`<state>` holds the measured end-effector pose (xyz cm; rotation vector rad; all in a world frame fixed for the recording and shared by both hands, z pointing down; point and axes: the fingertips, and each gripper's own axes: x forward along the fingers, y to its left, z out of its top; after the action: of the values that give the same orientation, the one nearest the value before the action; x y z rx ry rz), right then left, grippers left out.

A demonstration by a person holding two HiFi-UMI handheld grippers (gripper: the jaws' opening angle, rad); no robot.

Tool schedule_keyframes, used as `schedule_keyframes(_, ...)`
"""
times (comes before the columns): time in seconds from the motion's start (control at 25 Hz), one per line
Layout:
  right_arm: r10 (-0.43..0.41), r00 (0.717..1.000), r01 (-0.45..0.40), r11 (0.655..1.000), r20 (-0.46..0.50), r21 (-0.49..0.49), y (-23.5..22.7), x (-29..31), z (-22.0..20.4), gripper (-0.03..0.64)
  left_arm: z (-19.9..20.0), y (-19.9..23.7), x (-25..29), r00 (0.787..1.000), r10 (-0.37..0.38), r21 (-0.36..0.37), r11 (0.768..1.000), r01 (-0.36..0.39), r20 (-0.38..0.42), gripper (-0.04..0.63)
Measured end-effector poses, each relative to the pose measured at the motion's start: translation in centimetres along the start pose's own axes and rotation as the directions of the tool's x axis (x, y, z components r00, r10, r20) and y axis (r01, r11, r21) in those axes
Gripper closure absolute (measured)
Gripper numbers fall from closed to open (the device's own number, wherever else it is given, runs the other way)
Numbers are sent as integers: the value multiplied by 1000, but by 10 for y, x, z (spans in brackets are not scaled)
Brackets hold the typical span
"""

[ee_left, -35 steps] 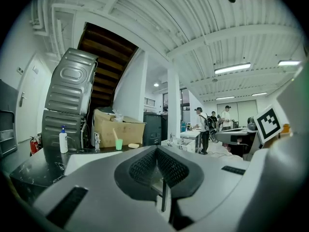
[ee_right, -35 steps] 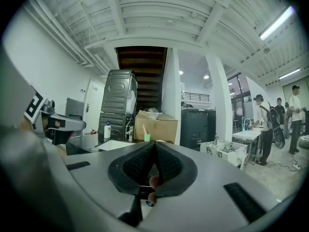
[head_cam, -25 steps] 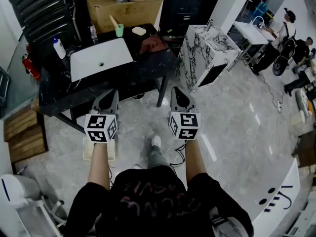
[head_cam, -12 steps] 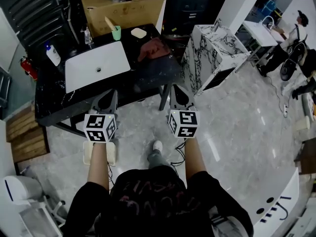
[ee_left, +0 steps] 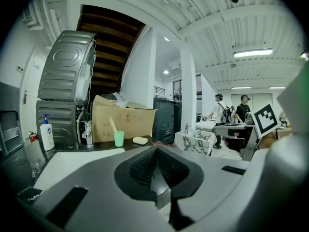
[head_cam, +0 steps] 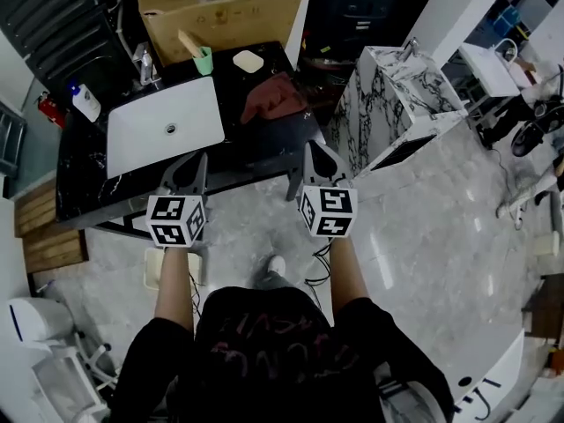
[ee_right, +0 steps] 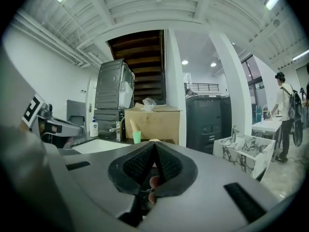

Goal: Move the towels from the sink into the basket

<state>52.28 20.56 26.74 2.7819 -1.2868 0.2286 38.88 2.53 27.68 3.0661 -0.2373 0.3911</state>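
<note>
black counter (head_cam: pixel 256 144) ahead, with a white sink (head_cam: pixel 167 126) set in its left half – the reddish towel (head_cam: pixel 275 98) lies crumpled on the counter just right of the sink (outside the basin). left gripper (head_cam: pixel 201 159) and right gripper (head_cam: pixel 310 150) hang at the counter's near edge – both jaws pressed together, gripping nothing.

Bright, even indoor light from ceiling strip lamps (ee_left: pixel 252 53), soft sheen on the pale polished floor (head_cam: pixel 423 236), white sink (head_cam: pixel 166 126) nearly blown out against the dark counter (head_cam: pixel 88 161), head view sharp, gripper views fisheye-bowed with black corners, nearest foreground blurred.
</note>
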Motion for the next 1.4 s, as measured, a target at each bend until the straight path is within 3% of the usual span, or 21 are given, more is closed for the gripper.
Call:
schedule_keyframes(0.52, 109, 994, -109, 994, -27, -11, -3, 76, 2, 601, 1, 26, 46, 997, 68, -38, 997, -69, -32, 578)
schedule_keyframes(1.0, 109, 990, -110, 994, -94, -5, 10, 153, -15, 581, -13, 78, 103, 997, 38, -76, 996, -43, -69, 578)
schedule_keyframes(1.12, 123, 984, -124, 992, -127, 0, 15, 173, -24, 527, -19, 89, 113, 996, 36, -89, 995, -44, -85, 578)
schedule_keyframes(1.4, 195, 954, -200, 980, -226, 3, 33, 219, -51, 330, -34, 108, 126, 992, 43, -105, 993, -56, -123, 578)
